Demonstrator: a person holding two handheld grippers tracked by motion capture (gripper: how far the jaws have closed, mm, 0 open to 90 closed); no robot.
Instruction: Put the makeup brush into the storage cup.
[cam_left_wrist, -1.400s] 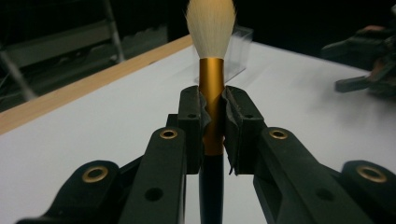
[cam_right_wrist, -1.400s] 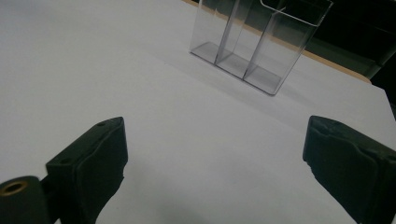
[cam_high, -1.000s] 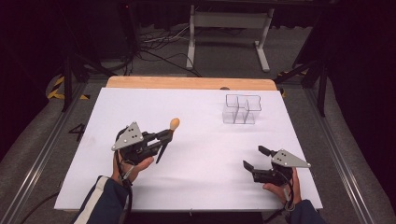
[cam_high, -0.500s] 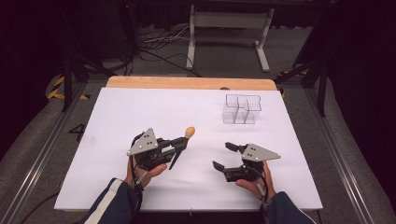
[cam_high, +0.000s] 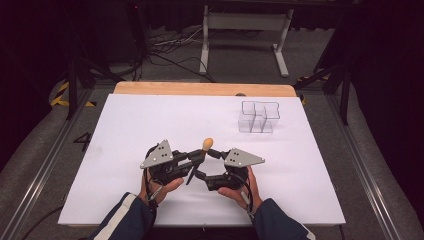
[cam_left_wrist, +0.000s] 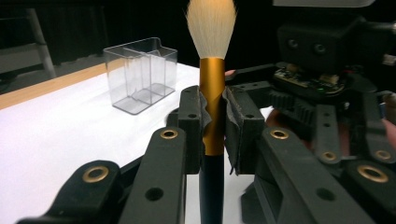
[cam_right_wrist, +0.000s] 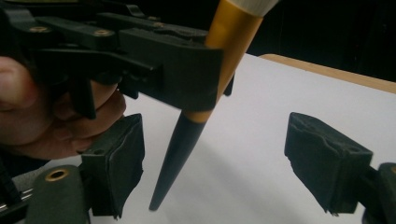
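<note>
The left gripper clamps the unlabelled gold-banded makeup brush upright above the white table, while the right gripper, fingers spread, flanks its black handle, the clear organizer well apart.

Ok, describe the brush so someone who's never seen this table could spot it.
On the white table, look near the front edge, between the two hand-held grippers. The brush stands upright, clamped in the left gripper: pale bristles, gold ferrule, black tapered handle.
</note>
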